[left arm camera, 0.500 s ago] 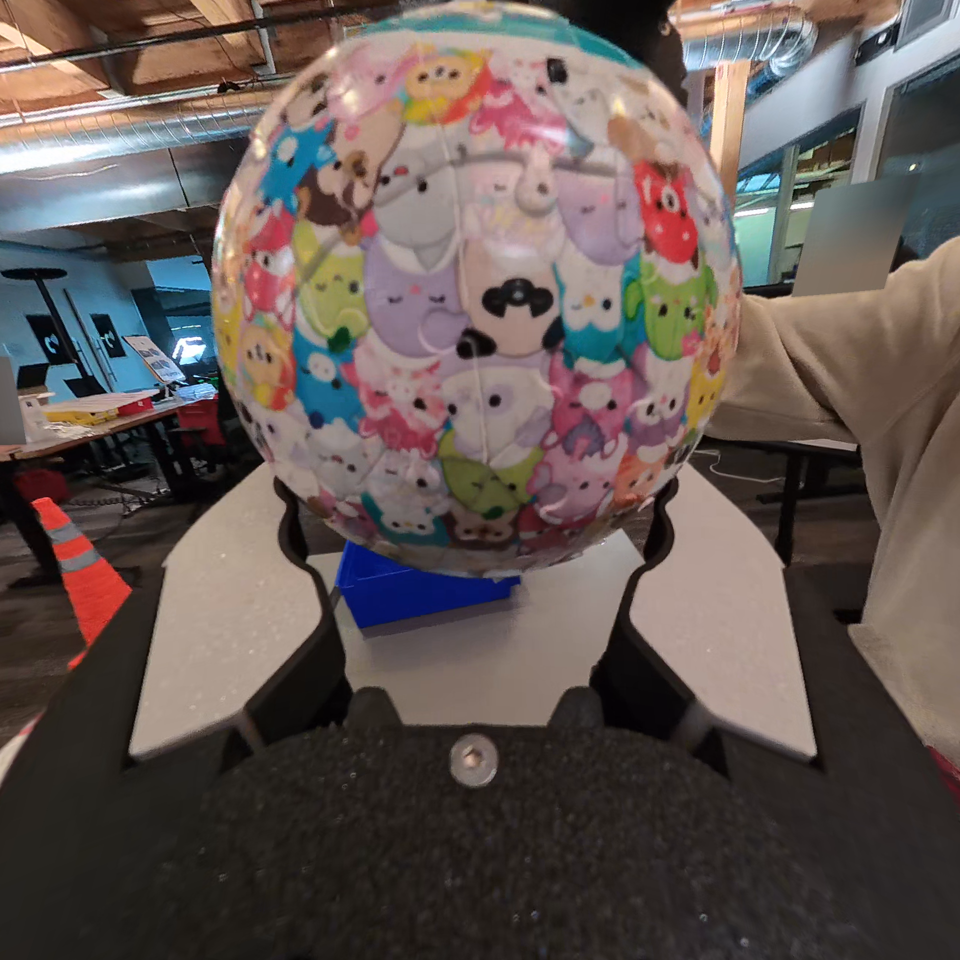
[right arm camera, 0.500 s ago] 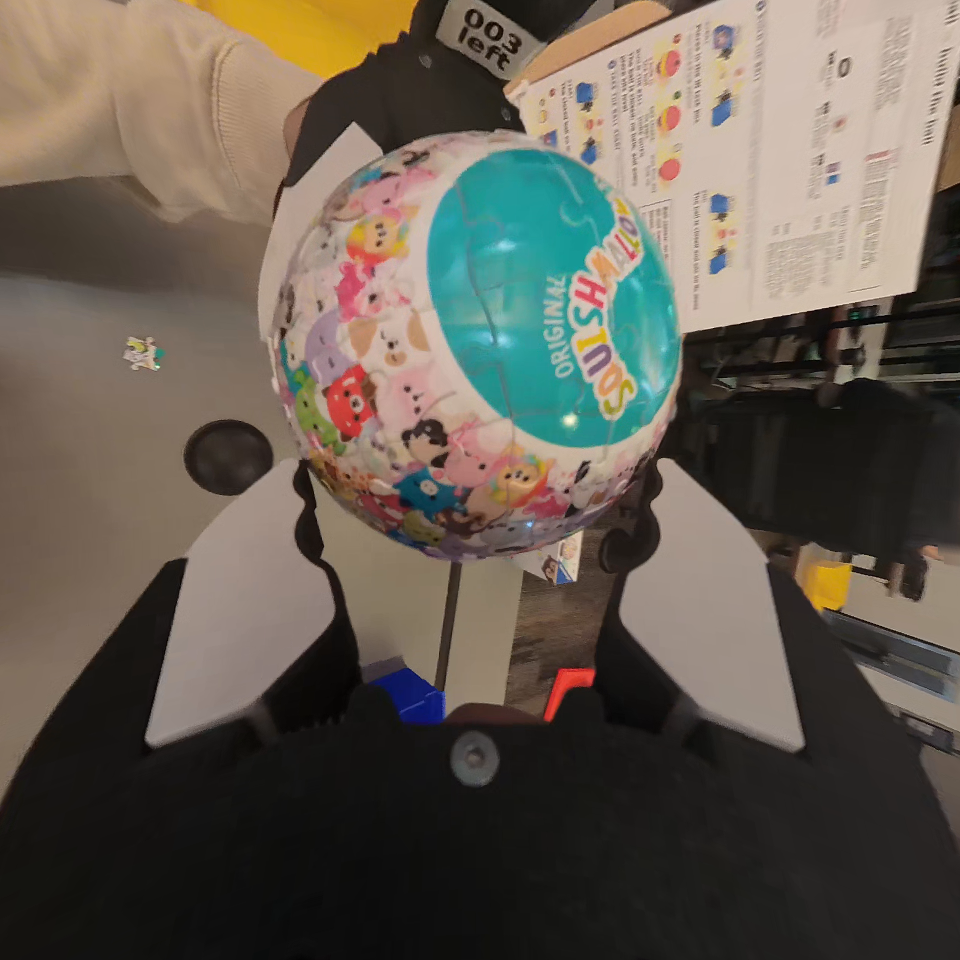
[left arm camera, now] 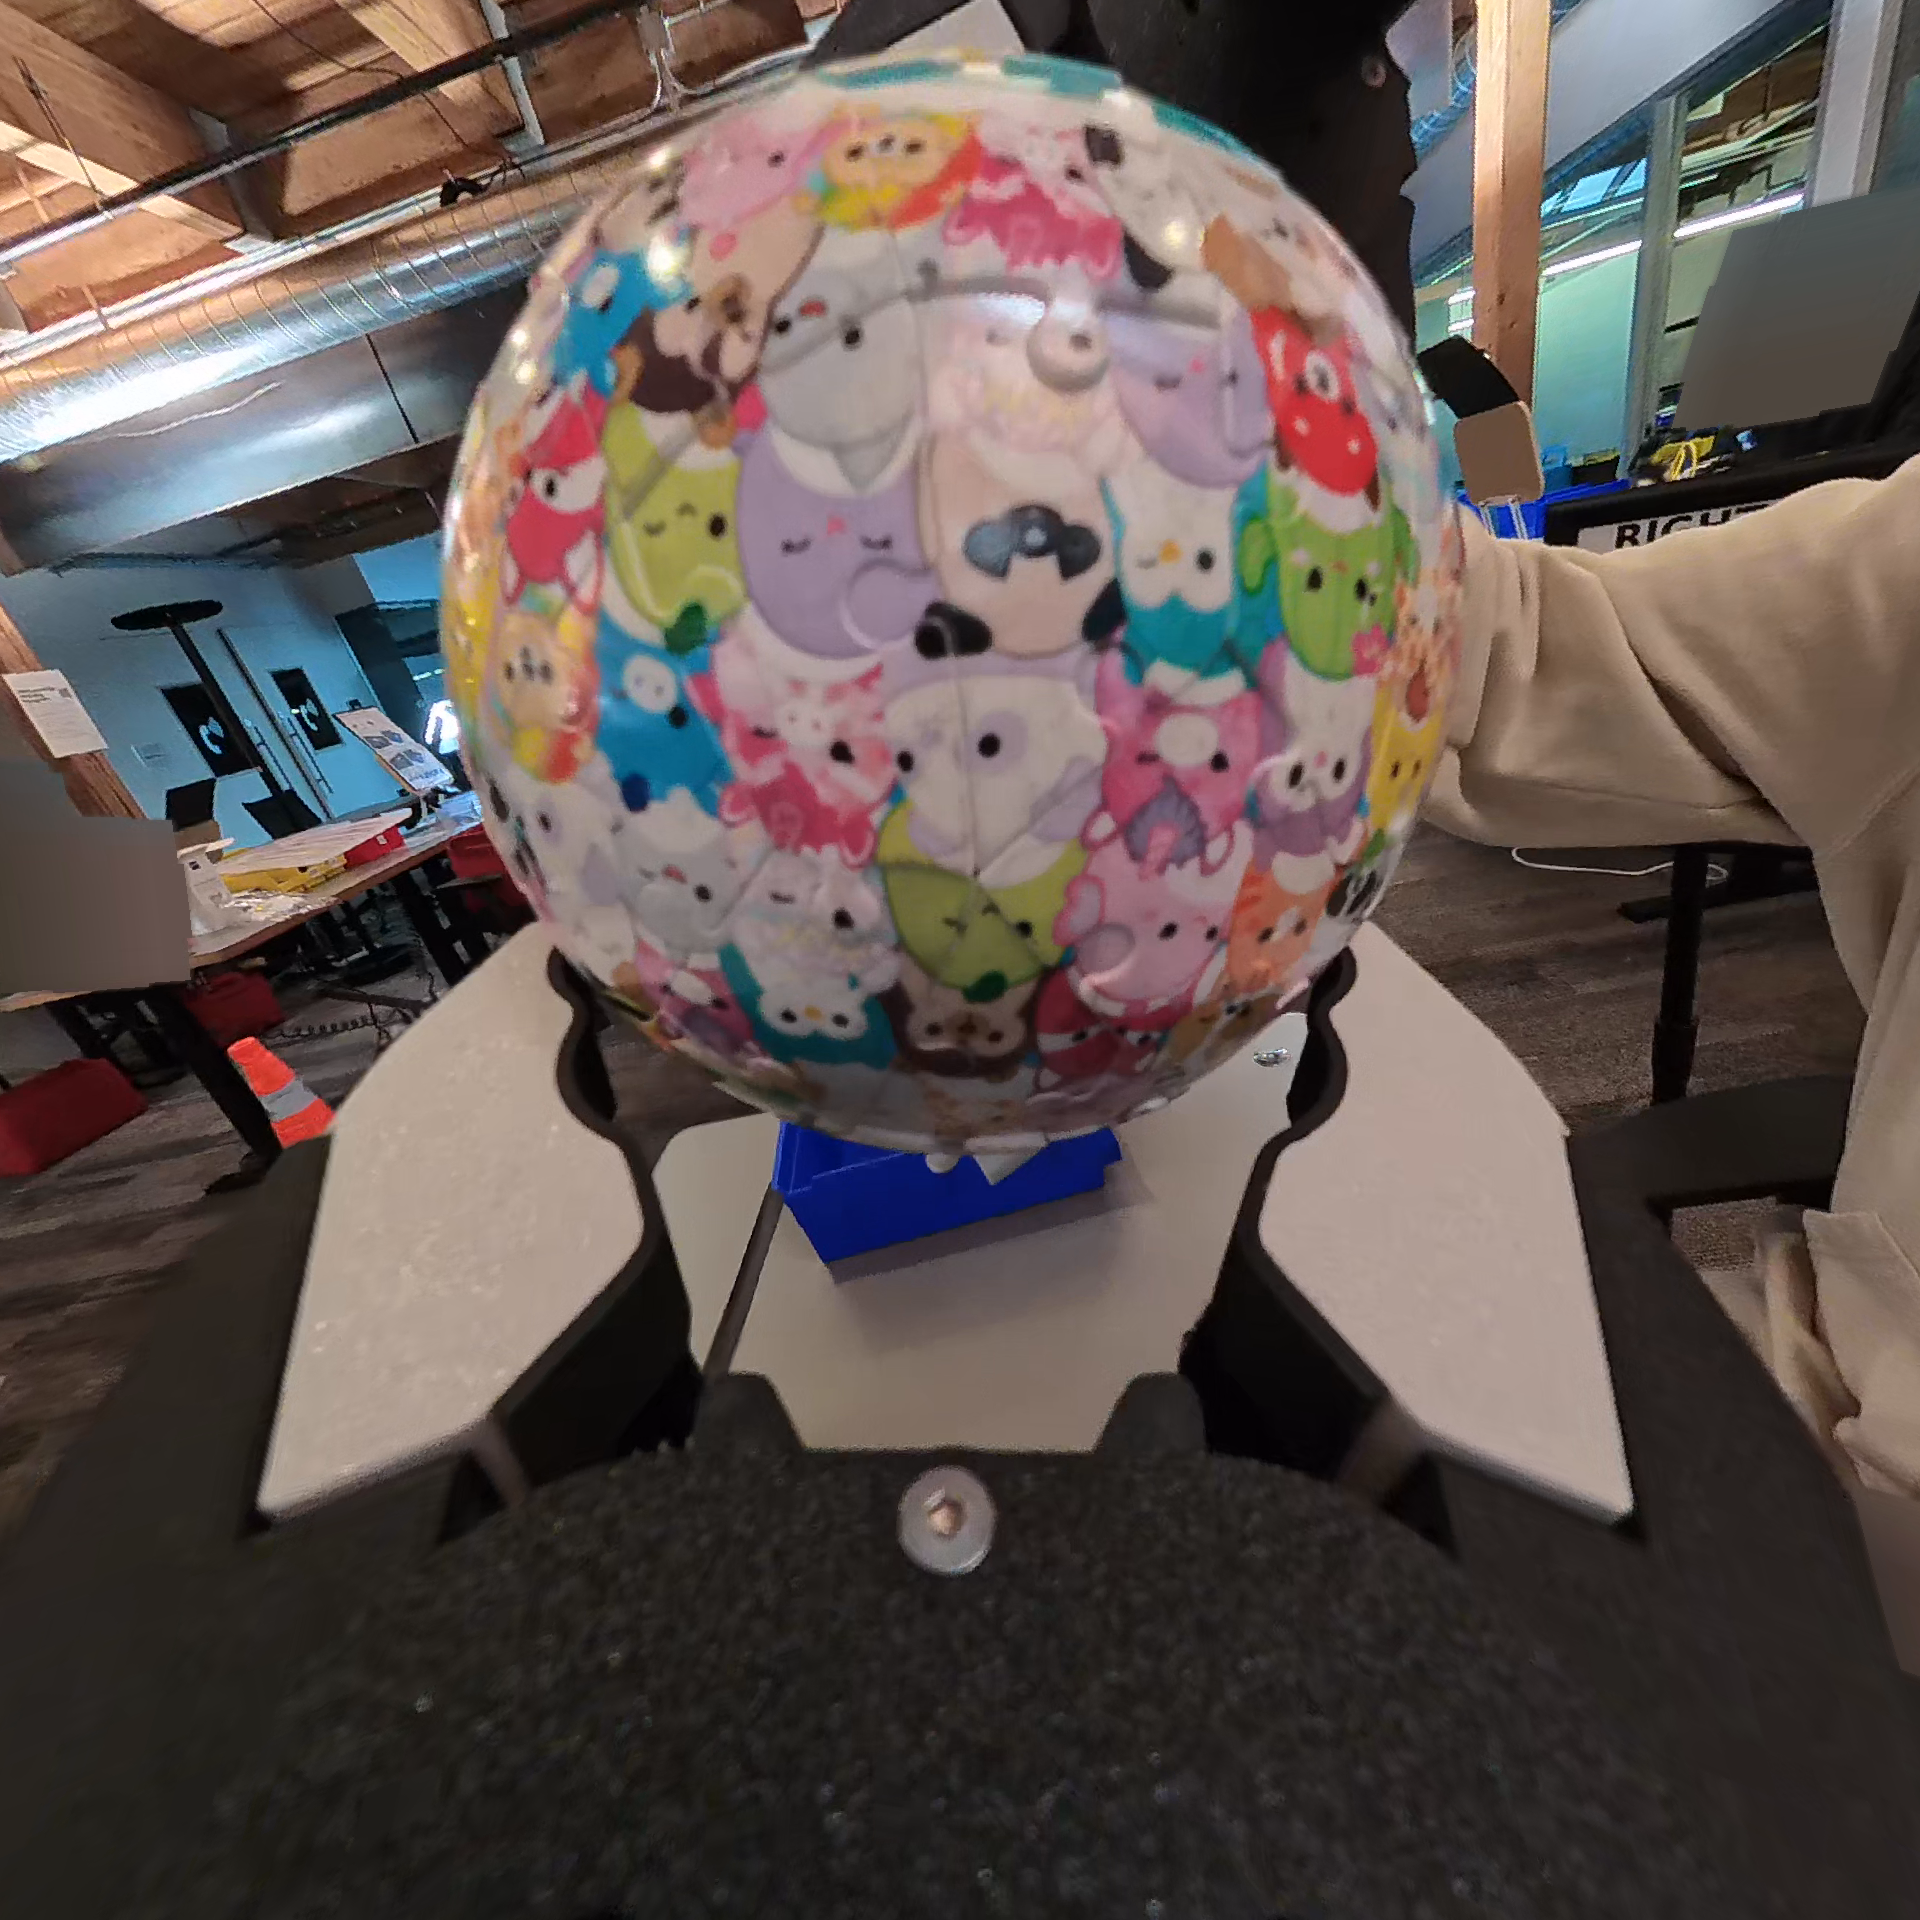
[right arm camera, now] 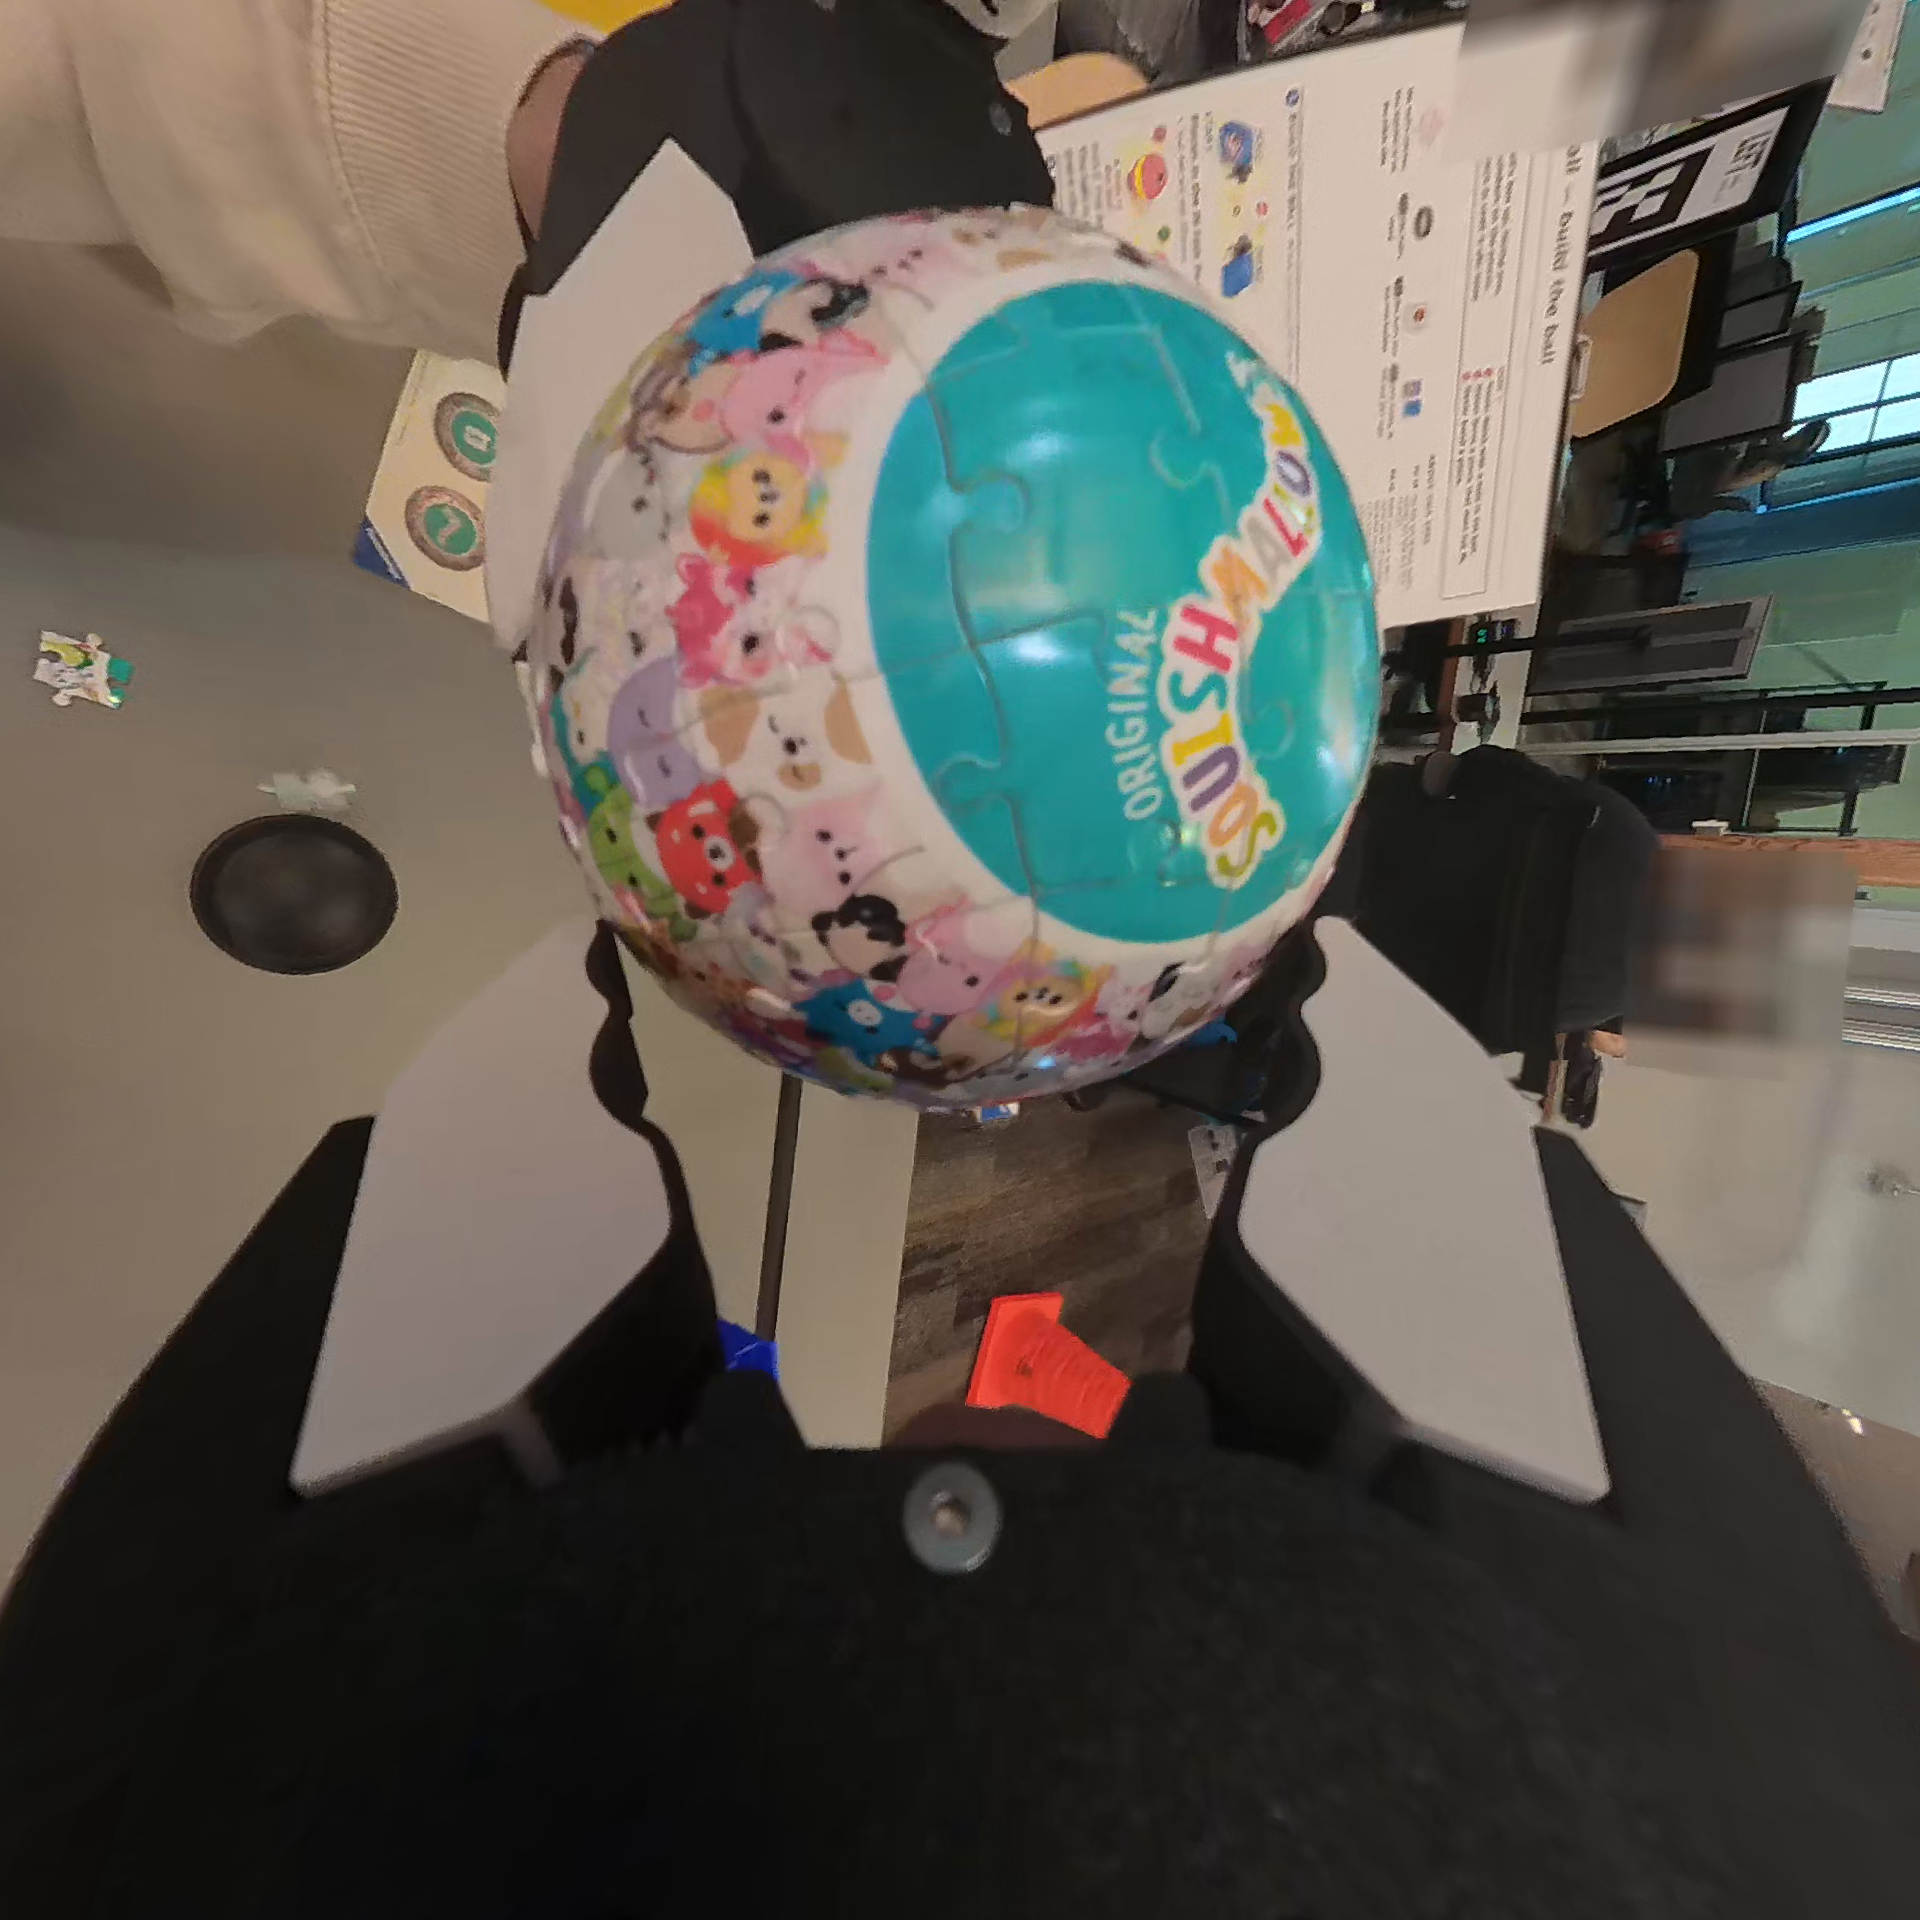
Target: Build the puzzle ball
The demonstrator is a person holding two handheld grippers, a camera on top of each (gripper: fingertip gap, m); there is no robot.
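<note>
Both grippers, left and right, pinch the ball in the air above the desk. Its teal cap bears multicoloured lettering. A printed sheet stands behind; a loose piece lies on the desk.

The grey table carries two loose puzzle pieces, a round black cap, a printed card and a blue bin.
</note>
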